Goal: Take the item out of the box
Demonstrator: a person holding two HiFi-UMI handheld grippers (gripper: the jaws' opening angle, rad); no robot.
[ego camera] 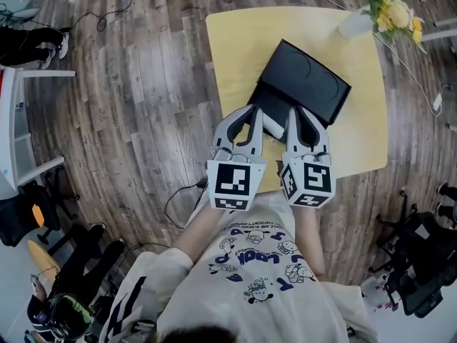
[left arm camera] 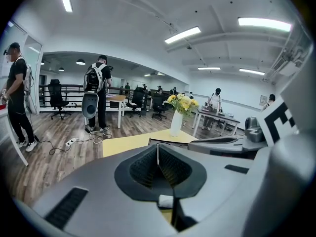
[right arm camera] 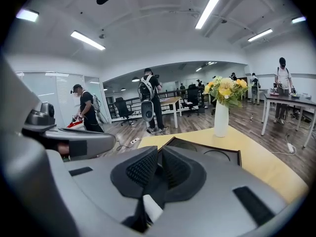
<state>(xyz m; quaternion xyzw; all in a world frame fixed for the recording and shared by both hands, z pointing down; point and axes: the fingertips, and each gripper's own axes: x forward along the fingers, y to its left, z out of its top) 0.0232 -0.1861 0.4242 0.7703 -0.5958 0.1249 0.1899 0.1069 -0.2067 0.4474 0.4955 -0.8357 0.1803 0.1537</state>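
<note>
The yellow desk [ego camera: 235, 56] carries the black box [ego camera: 307, 77], which lies flat near its middle. The left hand-held gripper [ego camera: 255, 110] and the right hand-held gripper [ego camera: 294, 112] sit side by side at the box's near edge, each with its jaws together. A flower vase [ego camera: 355, 24] stands at the far corner.

A white vase [ego camera: 355, 24] of yellow flowers [ego camera: 391, 6] stands near one corner of the yellow table [ego camera: 235, 56].

surface: yellow table [ego camera: 235, 48] | on it: black box [ego camera: 305, 81], white vase [ego camera: 355, 25] with flowers [ego camera: 394, 9]
</note>
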